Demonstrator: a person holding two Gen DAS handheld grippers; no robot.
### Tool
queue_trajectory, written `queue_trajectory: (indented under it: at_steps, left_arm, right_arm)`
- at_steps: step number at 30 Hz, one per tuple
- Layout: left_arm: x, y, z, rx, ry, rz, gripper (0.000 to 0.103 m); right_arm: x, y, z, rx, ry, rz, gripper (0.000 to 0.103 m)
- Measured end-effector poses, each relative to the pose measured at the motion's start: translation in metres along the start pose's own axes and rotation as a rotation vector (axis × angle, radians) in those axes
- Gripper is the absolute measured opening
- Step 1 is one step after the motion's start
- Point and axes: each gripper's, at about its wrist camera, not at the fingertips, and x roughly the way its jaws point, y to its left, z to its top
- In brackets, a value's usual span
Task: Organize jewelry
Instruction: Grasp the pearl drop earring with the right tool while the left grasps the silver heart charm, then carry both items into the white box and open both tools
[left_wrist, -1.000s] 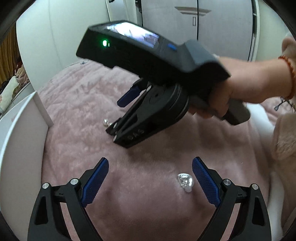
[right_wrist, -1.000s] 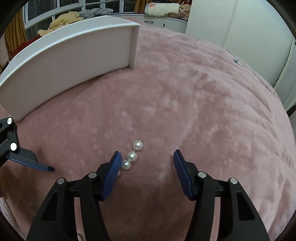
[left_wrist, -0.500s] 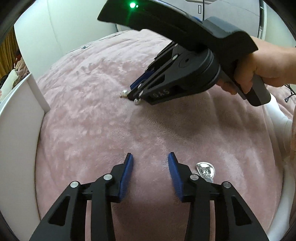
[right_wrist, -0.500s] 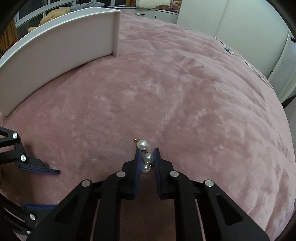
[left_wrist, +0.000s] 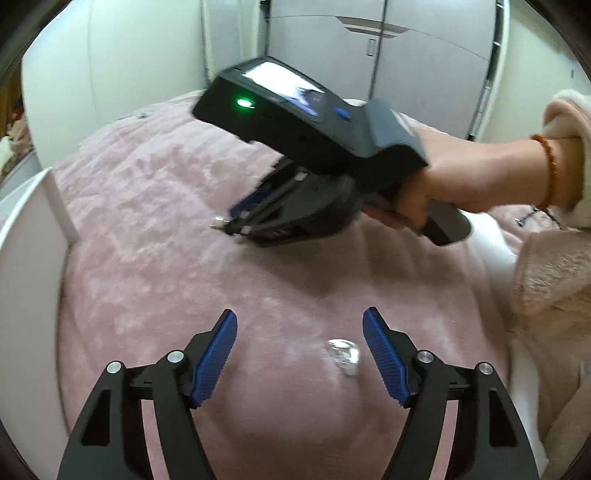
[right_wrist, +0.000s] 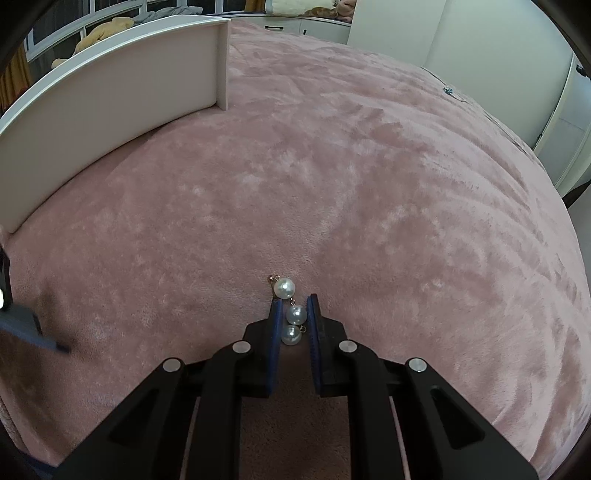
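Observation:
A pearl earring (right_wrist: 290, 309) with three white pearls on a gold link is pinched between my right gripper's (right_wrist: 294, 308) blue pads, its top pearl poking out past the tips above the pink blanket. In the left wrist view the right gripper (left_wrist: 236, 225) is lifted over the blanket with the pearl end (left_wrist: 218, 222) showing at its tips. My left gripper (left_wrist: 299, 334) is open low over the blanket, with a shiny silver earring (left_wrist: 344, 351) lying between its fingers, nearer the right finger (left_wrist: 384, 358).
A white open box stands at the left, its wall (right_wrist: 122, 96) showing in the right wrist view and its edge (left_wrist: 33, 229) in the left. The pink plush blanket (right_wrist: 369, 184) covers the bed. Cabinets and a wall stand behind.
The right gripper closed on the pearl earring and has lifted it off the blanket. The left gripper narrowed, then opened again around the silver earring.

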Motion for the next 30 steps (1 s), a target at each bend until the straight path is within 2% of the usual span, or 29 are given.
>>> queue_trajectory:
  at_steps: [4,6,7,10,12,15,21,30]
  left_arm:
    - [0.015,-0.017,-0.009,0.085,0.056,0.005,0.07]
    - [0.021,-0.026,-0.013,0.126,0.072,0.026,0.054]
    - [0.025,-0.028,-0.016,0.143,0.085,0.038,0.05]
    - [0.03,-0.027,-0.018,0.142,0.089,0.058,0.038]
    - [0.033,-0.021,-0.017,0.13,0.092,0.07,0.024]
    - [0.032,-0.014,-0.017,0.103,0.09,0.058,0.024]
    - [0.031,-0.013,-0.017,0.122,0.081,0.073,0.024]
    - [0.018,-0.008,-0.014,0.096,0.038,0.12,0.024]
  right_arm:
    - [0.001,-0.001,0.0,0.003,0.002,0.003,0.014]
    - [0.001,-0.001,0.0,0.006,0.002,0.004,0.014]
    - [0.001,0.0,0.0,0.006,0.002,0.005,0.014]
    - [0.001,0.0,0.001,0.008,0.002,0.005,0.014]
    - [0.001,0.0,0.0,0.008,0.001,0.005,0.014]
    - [0.001,0.0,0.0,0.008,0.002,0.007,0.014]
    - [0.001,0.0,0.0,0.01,-0.001,0.008,0.014]
    - [-0.007,-0.002,-0.004,0.037,-0.04,0.021,0.013]
